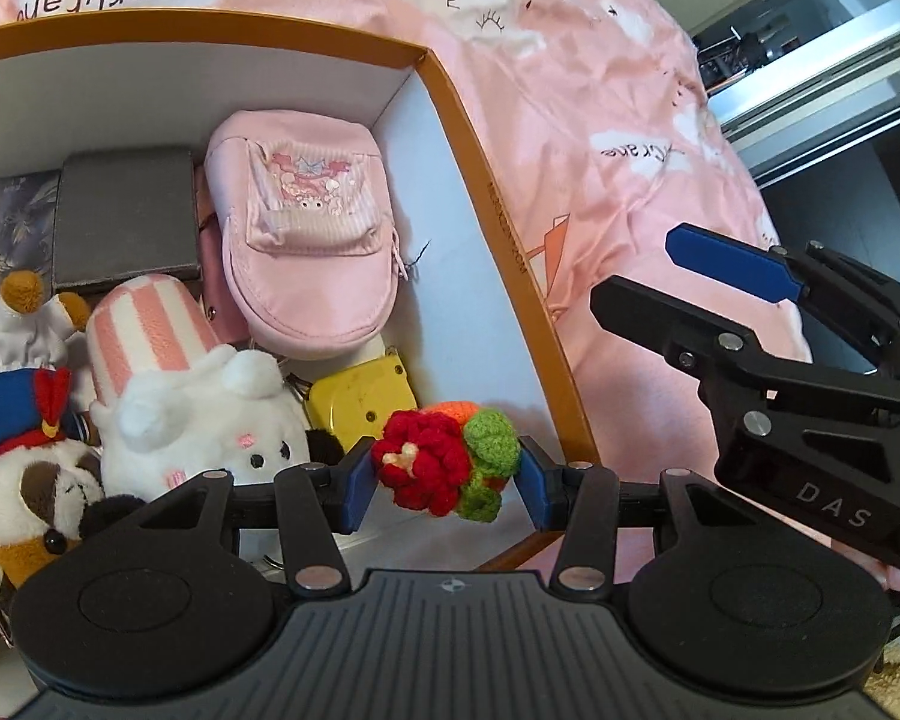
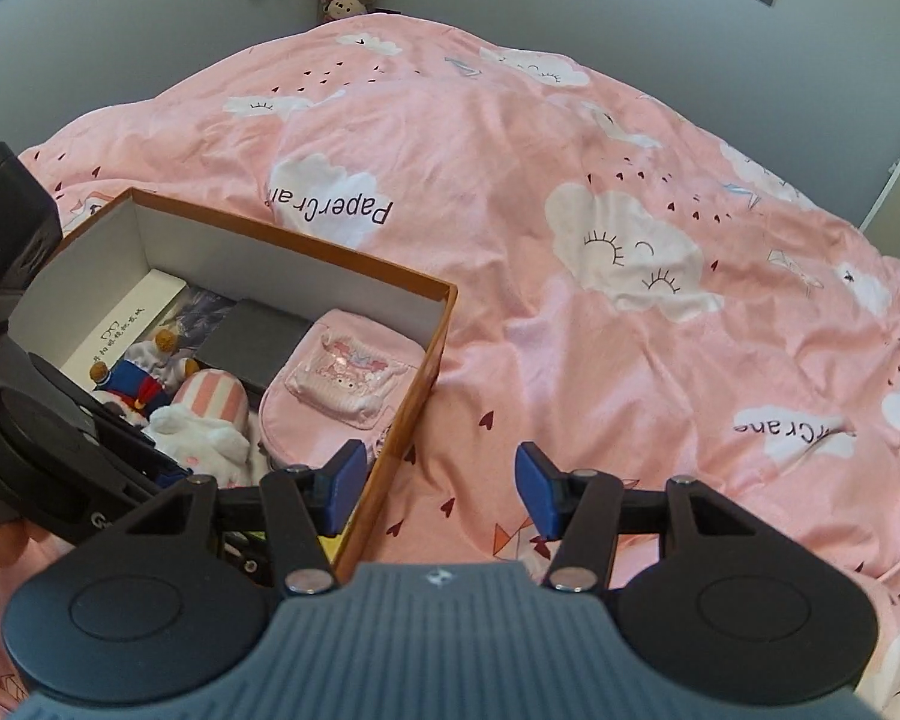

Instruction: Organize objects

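- The crocheted flower (image 1: 444, 462) (red petals, green leaves, a bit of orange behind) looks light and soft; yarn like this should squash under pressure rather than slip, and I judge it hard to damage, though a loose stitch could snag on a finger edge.
- The best hold seems to be across the thick red-and-green body, where the left gripper (image 1: 447, 480) takes it now: its two blue pads (image 1: 359, 480) press on either flank, closed on the flower, with the red side against the left pad and the green against the right.
- The flower hangs between the fingertips above the near right corner of the orange box (image 1: 504, 192), inside the rim, just over the yellow tape measure (image 1: 360, 405) and beside the white plush (image 1: 210, 414).
- The pink pouch (image 1: 306, 240) fills the far right corner of the box, so free floor is scarce there.
- The right gripper (image 2: 444, 483) holds nothing; its fingers stand apart over the pink bedspread (image 2: 570, 300), just outside the box's right edge.
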`<state>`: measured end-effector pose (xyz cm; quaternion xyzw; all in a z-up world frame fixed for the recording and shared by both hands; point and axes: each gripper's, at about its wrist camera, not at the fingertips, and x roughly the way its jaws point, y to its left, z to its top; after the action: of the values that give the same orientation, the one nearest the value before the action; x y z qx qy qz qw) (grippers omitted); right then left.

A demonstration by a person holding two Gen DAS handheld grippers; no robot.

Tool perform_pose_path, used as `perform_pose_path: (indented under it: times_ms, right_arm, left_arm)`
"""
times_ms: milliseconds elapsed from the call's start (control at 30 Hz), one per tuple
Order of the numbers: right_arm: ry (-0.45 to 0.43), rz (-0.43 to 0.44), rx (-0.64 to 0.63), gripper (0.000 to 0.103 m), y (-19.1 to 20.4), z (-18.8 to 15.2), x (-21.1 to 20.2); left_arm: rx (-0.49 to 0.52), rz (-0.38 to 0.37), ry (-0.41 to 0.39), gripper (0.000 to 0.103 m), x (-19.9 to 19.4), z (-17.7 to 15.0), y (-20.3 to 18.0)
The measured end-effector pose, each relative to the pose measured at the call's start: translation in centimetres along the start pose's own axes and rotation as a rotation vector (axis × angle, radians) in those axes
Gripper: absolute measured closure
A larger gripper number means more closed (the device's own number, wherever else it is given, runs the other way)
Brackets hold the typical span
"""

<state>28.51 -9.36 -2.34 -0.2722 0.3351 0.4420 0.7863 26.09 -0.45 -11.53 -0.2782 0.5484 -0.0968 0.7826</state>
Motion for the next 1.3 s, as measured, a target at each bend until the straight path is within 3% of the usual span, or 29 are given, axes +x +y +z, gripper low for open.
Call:
perform_pose_path:
  times_ms: [233,467,667,933,1133,1300]
  right_arm:
    - [-0.008,0.011,0.025,0.046,-0.2,-0.3,0.0]
    - [-0.037,0.006,0.052,0.046,-0.2,-0.3,-1.5]
    - [-0.097,0.022,0.083,0.041,0.7,-0.3,-4.8]
    - [-0.245,0.109,0.166,0.030,4.3,-1.6,-9.8]
    - [-0.395,0.091,0.207,0.026,7.7,-3.6,-13.4]
    - [-0.495,0.077,0.239,0.019,10.0,-5.8,-15.7]
  left_arm:
    - [-0.014,-0.019,0.008,0.039,-0.4,-0.3,0.2]
    - [0.015,0.012,-0.094,0.040,-3.1,-1.1,-0.8]
    - [0.105,0.126,-0.357,0.041,-10.0,-3.4,-2.6]
    - [0.232,0.393,-0.703,0.041,-17.9,-8.6,-5.2]
    - [0.279,0.571,-0.825,0.038,-20.4,-13.0,-6.1]
    - [0.241,0.628,-0.849,0.035,-20.3,-15.2,-5.5]
